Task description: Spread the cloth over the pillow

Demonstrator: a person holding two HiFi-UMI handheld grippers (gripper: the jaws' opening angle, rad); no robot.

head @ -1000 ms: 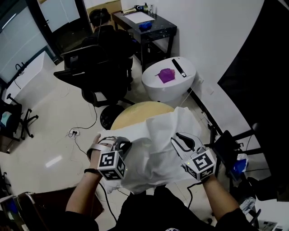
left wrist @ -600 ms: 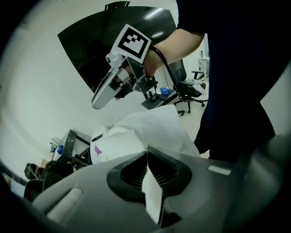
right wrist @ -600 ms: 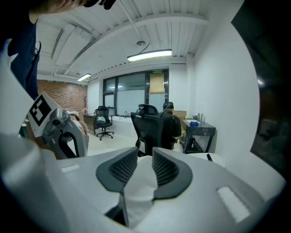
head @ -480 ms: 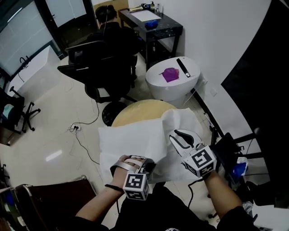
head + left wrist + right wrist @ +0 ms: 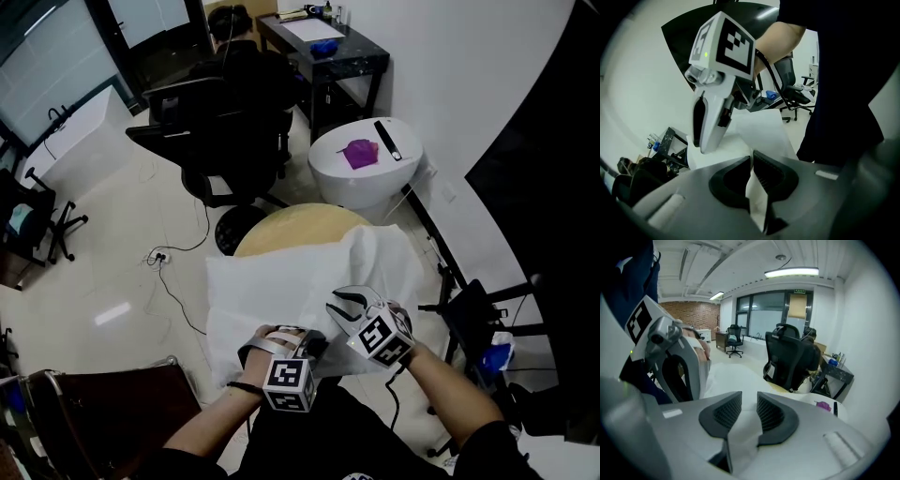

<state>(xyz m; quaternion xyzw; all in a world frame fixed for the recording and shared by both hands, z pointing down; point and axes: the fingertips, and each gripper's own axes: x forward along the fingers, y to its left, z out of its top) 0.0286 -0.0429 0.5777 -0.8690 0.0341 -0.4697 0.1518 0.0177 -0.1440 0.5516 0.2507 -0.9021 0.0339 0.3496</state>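
While the left gripper (image 5: 752, 161) is clamped tight on a fold of the white cloth (image 5: 375, 267), with the fabric squeezed between its black ribbed pads (image 5: 766, 170) in the left gripper view, the right gripper (image 5: 749, 404) is loose. Its jaws stand apart with a bit of cloth lying in the gap, but nothing's pressing on it.

In the head view both grippers sit side by side at the near edge of the white bundle, just in front of the person's body, the right one a touch further in. The cloth lies on the pillow (image 5: 223, 323), and the whole lot rests on a round tan table (image 5: 281, 232), hanging over its near side. It's flat-ish on the left and rumpled into folds on the right. Honestly both are white, so I can't tell where cloth stops and pillow starts.

Past the table there's a white round stand (image 5: 337, 183) with a purple thing (image 5: 360, 153) and a black bar-shaped item (image 5: 387, 140) on top, well apart from the cloth. A black office chair (image 5: 220, 112) stands left of that, and a dark desk (image 5: 330, 54) sits further back by the wall.
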